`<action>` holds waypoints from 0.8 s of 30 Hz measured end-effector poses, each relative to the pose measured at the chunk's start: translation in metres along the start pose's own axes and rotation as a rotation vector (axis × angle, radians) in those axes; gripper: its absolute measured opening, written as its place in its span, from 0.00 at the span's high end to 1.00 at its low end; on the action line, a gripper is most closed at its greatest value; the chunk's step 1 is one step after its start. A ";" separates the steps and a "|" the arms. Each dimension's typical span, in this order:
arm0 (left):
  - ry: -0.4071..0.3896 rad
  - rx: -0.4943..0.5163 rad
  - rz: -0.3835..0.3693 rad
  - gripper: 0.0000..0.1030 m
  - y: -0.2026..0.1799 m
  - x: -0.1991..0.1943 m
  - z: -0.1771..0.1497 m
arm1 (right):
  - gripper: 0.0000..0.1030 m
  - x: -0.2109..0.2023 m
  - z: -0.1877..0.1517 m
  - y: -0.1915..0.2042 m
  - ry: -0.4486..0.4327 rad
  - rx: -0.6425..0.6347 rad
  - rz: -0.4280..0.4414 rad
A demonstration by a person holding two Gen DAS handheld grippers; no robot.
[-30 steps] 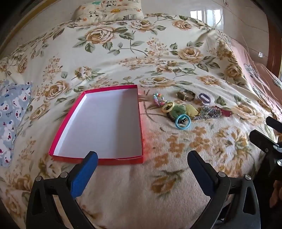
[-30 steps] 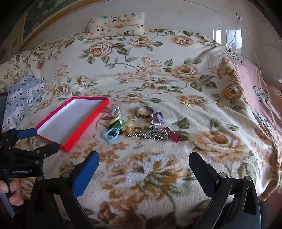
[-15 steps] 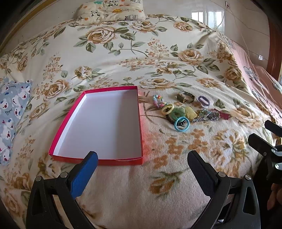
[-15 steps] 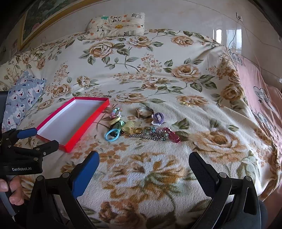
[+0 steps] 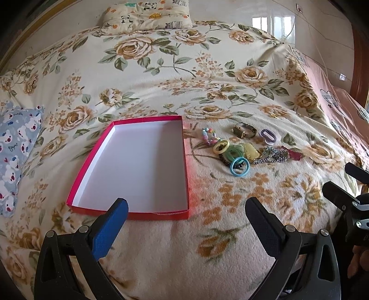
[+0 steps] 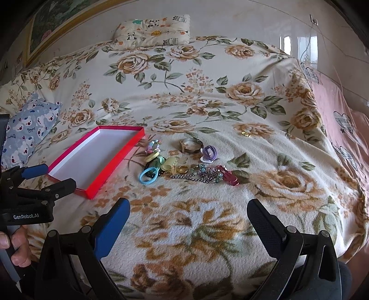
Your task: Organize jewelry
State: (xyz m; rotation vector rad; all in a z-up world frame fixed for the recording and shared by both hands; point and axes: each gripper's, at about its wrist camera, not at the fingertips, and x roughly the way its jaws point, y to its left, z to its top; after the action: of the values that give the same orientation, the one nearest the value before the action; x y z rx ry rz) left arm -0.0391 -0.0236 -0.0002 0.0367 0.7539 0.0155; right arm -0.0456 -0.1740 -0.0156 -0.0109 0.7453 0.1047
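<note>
An empty red box with a white inside (image 5: 129, 136) (image 6: 92, 182) lies on the flowered bed. Right of it sits a heap of jewelry: a blue ring (image 5: 239, 166) (image 6: 148, 175), a yellow ring (image 5: 221, 146), a bead bracelet (image 5: 208, 136), a watch (image 5: 244, 130) (image 6: 191, 145), a purple clip (image 5: 268, 136) (image 6: 208, 152), a silver chain (image 5: 271, 158) (image 6: 198, 176) and a red piece (image 6: 228, 176). A small gold ring (image 6: 245, 133) lies apart, farther back. My left gripper (image 5: 186, 214) is open and empty near the box's front edge. My right gripper (image 6: 188, 217) is open and empty, well short of the heap.
A panda pillow (image 5: 147, 15) lies at the bed's head. A blue bear-print pillow (image 5: 16, 147) lies at the left edge. A pink cover with hearts (image 6: 341, 120) runs along the right side. The right gripper shows at the right edge of the left wrist view (image 5: 346, 198).
Both views have shifted slightly; the box and jewelry sit a little lower in the left wrist view. Nothing was taken hold of. Both grippers stay open.
</note>
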 end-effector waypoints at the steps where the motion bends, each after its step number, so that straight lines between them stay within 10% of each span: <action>1: -0.001 0.001 -0.001 0.01 0.000 0.000 0.000 | 0.01 0.001 0.000 0.000 0.002 -0.002 0.000; 24: 0.005 -0.003 -0.003 0.01 -0.001 0.004 0.002 | 0.01 -0.002 0.004 -0.004 0.008 0.014 0.016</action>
State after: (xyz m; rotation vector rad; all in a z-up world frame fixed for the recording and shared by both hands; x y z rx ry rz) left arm -0.0351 -0.0242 -0.0015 0.0325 0.7589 0.0136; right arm -0.0433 -0.1776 -0.0114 0.0082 0.7541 0.1147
